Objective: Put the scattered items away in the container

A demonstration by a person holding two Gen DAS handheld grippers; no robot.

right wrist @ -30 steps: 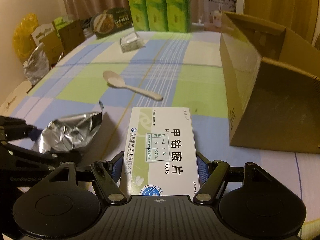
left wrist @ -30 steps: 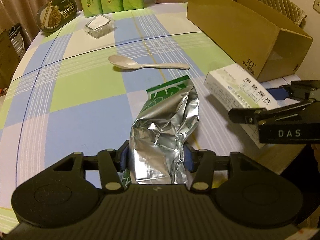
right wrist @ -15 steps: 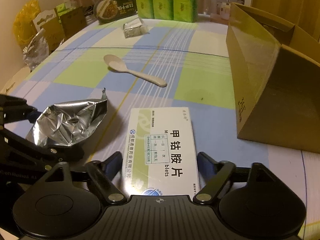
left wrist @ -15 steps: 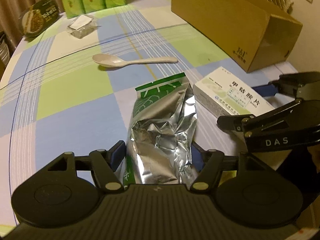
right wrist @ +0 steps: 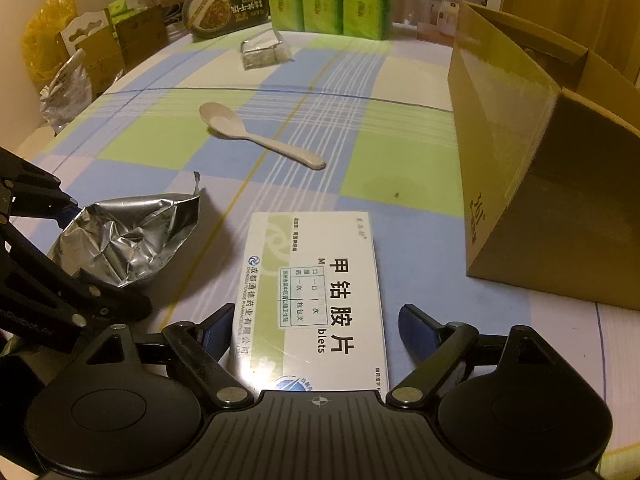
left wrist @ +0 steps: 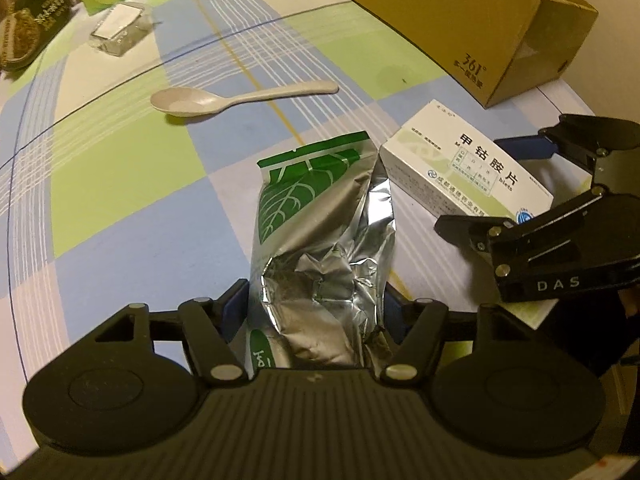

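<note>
White rectangular medicine box (right wrist: 316,300) lies flat on our checked desk (right wrist: 160,152), long axis running straight out between the spread fingers of our right hand-held gripper (right wrist: 316,328); our left hand-held gripper (left wrist: 316,308) clamps the crumpled silver-green foil pouch (left wrist: 320,240); the open brown cardboard box (right wrist: 540,184) waits right.

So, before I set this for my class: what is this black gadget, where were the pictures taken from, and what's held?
No robot: a person holds a gripper in each hand, each with a camera looking along its jaws. The left gripper straddles a foil bag; whether it grips, I cannot tell. The right gripper has its jaws open around a white medicine box. Also on the checked tablecloth: a spoon and a cardboard box.
</note>
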